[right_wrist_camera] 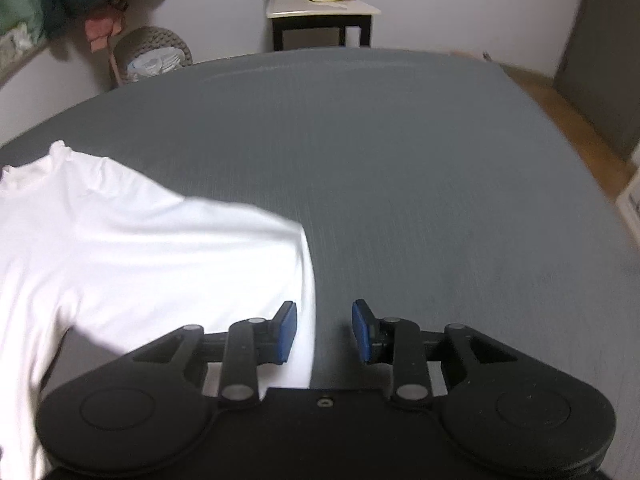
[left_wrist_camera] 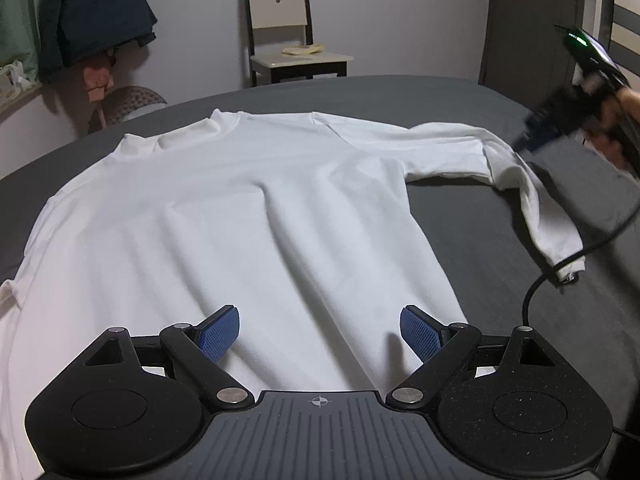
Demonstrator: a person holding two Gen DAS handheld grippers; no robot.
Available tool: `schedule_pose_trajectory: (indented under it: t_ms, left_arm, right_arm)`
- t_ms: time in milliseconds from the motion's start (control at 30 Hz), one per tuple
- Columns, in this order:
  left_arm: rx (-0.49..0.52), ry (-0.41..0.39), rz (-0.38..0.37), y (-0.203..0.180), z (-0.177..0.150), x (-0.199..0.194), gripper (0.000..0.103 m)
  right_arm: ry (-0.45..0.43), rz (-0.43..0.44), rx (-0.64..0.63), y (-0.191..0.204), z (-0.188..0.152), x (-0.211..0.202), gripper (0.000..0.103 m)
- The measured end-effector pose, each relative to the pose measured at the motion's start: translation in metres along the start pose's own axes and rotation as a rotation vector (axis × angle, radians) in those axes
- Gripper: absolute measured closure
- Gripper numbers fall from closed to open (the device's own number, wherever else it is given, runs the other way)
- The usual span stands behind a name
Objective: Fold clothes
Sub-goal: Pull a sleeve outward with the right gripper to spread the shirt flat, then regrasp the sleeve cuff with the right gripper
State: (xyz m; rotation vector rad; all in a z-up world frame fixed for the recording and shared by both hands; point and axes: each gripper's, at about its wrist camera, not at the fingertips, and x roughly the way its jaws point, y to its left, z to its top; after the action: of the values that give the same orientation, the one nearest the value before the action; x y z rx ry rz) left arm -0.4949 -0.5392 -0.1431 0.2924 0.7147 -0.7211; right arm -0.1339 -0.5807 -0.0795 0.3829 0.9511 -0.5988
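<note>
A white long-sleeved shirt [left_wrist_camera: 240, 216] lies spread flat on the grey bed [left_wrist_camera: 500, 240], collar at the far end. Its right sleeve [left_wrist_camera: 528, 184] bends back toward the near side. My left gripper [left_wrist_camera: 320, 334] hovers open over the shirt's lower hem, nothing between its blue pads. In the left wrist view my right gripper [left_wrist_camera: 520, 146] is above the sleeve's elbow, held by a hand. In the right wrist view the right gripper [right_wrist_camera: 325, 330] is open, the sleeve's edge [right_wrist_camera: 308, 280] running between its jaws, blurred by motion.
A chair [left_wrist_camera: 288, 40] stands against the far wall beyond the bed. A dark jacket [left_wrist_camera: 92, 12] hangs at the left above a woven basket [left_wrist_camera: 132, 104]. A black cable [left_wrist_camera: 560, 264] trails across the sleeve cuff. Wooden floor [right_wrist_camera: 592, 152] lies right of the bed.
</note>
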Motion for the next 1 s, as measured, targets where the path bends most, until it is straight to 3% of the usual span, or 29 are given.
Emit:
schedule_pose_trajectory:
  t_ms: [100,200,300,367,400,467,600,767,833,1000]
  left_arm:
    - [-0.015,-0.014,-0.015,0.02,0.012,0.004,0.015]
    - [-0.01,-0.03,-0.021,0.079,0.052,0.041,0.015]
    - [0.001,-0.038,-0.017,0.098,0.06,0.046,0.015]
    - [0.007,-0.034,-0.012,0.109,0.063,0.05,0.015]
    - [0.01,-0.031,-0.01,0.118,0.066,0.054,0.015]
    - [0.016,-0.026,-0.004,0.134,0.071,0.063,0.015]
    - [0.026,-0.01,0.006,0.163,0.086,0.08,0.015]
    - [0.058,0.005,-0.015,0.185,0.099,0.098,0.015]
    - [0.063,0.004,-0.039,0.19,0.103,0.104,0.015]
    - [0.085,-0.003,-0.083,0.201,0.111,0.116,0.015]
  right_arm:
    - [0.026,0.056,0.077,-0.018,-0.023,-0.002,0.075]
    - [0.049,0.156,0.141,-0.035,-0.043,0.003,0.076]
    - [0.035,0.258,0.184,-0.039,-0.056,0.004,0.076]
    - [0.031,0.277,0.17,-0.03,-0.059,0.007,0.077]
    - [0.02,0.27,0.152,-0.024,-0.06,0.007,0.086]
    - [0.015,0.233,0.135,-0.017,-0.057,0.007,0.099]
    - [0.008,0.072,0.061,-0.019,-0.041,-0.001,0.099]
    - [0.018,-0.189,-0.035,-0.065,0.008,-0.011,0.099]
    - [0.029,-0.242,-0.04,-0.093,0.02,-0.008,0.1]
    - [0.028,-0.29,-0.05,-0.098,0.04,0.024,0.098]
